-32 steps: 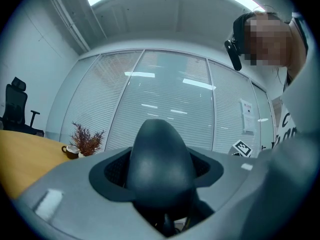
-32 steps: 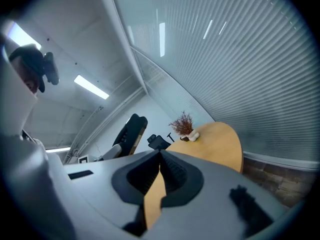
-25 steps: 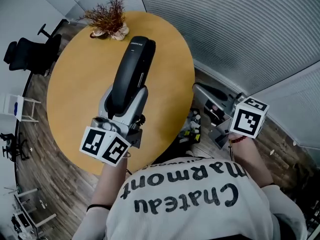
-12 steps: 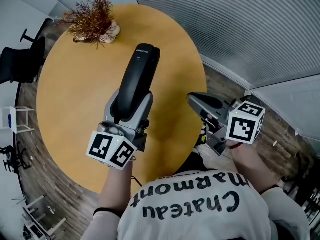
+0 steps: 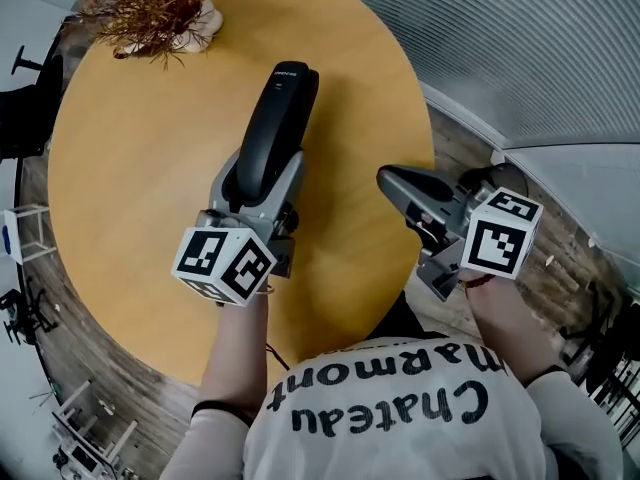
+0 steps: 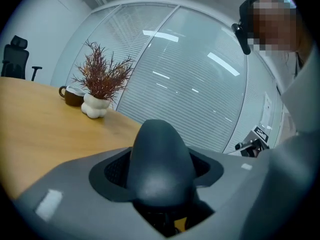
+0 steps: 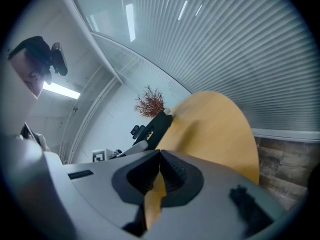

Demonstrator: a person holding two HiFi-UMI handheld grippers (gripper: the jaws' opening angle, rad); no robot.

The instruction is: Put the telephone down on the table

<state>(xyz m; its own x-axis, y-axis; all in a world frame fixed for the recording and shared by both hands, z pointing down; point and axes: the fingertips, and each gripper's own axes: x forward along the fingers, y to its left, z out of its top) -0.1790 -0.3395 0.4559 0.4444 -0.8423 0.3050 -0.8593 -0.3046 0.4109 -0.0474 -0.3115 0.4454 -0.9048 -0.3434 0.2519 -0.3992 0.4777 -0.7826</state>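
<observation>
The telephone (image 5: 272,128) is a long black handset, and my left gripper (image 5: 260,175) is shut on its near end over the round wooden table (image 5: 140,158). The handset points away from me toward the table's far side. In the left gripper view its rounded black end (image 6: 160,164) fills the space between the grey jaws. I cannot tell whether it touches the tabletop. My right gripper (image 5: 388,179) hangs over the table's right edge, shut and with nothing in it. In the right gripper view the closed jaws (image 7: 159,156) meet, and the telephone (image 7: 159,126) shows beyond them.
A dried reddish plant in a white pot (image 5: 150,13) stands at the table's far left, with a brown mug (image 6: 72,95) beside it. A glass wall with blinds (image 5: 520,48) curves round to the right. A black office chair (image 5: 25,108) stands left of the table.
Both grippers have come further in over the table. The right one now hangs over its right edge. The telephone has stayed in my left gripper's hold.
</observation>
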